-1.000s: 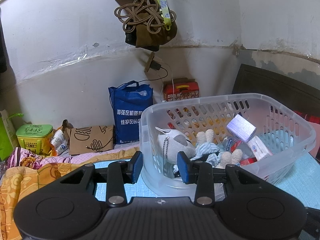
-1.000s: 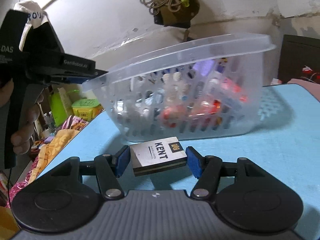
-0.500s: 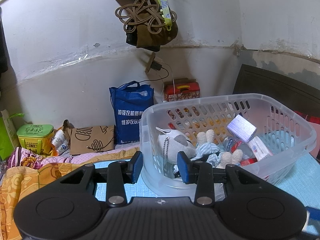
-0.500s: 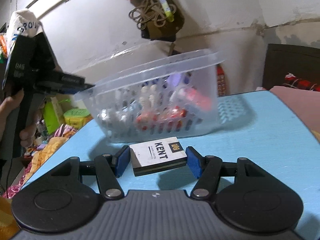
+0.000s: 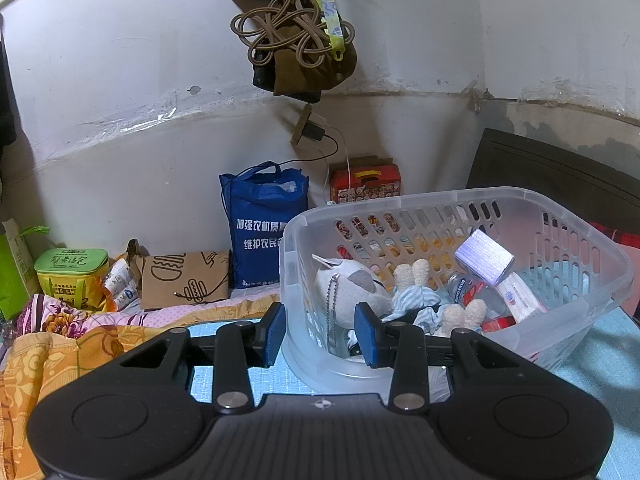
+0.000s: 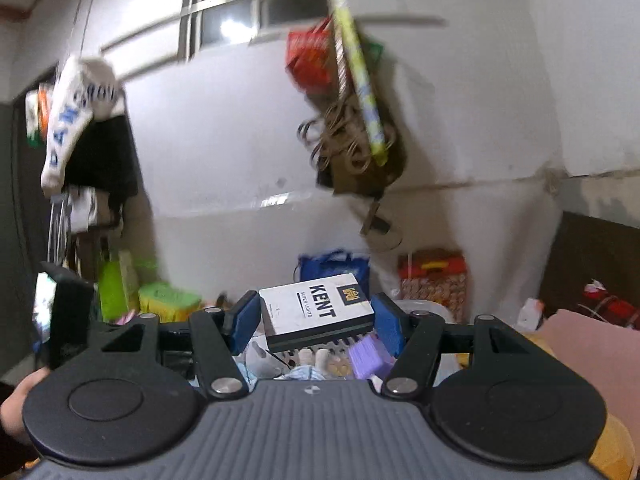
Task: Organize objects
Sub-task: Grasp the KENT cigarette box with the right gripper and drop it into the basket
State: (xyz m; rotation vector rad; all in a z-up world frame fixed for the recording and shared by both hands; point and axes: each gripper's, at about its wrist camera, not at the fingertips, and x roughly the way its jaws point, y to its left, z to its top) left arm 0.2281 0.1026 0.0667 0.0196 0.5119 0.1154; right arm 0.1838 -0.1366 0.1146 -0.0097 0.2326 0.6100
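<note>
My right gripper [image 6: 316, 318] is shut on a white KENT cigarette pack [image 6: 318, 310] and holds it in the air above the clear plastic basket [image 5: 460, 208]. The basket stands on a light blue table [image 5: 612, 344] and holds a grey plush toy [image 5: 352, 284], a purple box [image 5: 484, 256], a striped cloth and small tubes. My left gripper [image 5: 320, 330] straddles the basket's near left wall, one finger outside and one inside, touching it. The purple box [image 6: 366, 356] shows under the pack in the right wrist view.
A blue tote bag [image 5: 264, 224], a red box [image 5: 366, 182], a brown paper bag [image 5: 184, 280] and a green tin [image 5: 72, 276] stand by the white wall. Orange floral bedding [image 5: 48, 360] lies left. Cords and bags [image 5: 296, 40] hang above.
My right gripper has risen with the KENT pack from table level in front of the basket to above its contents. The left gripper and basket have stayed put.
</note>
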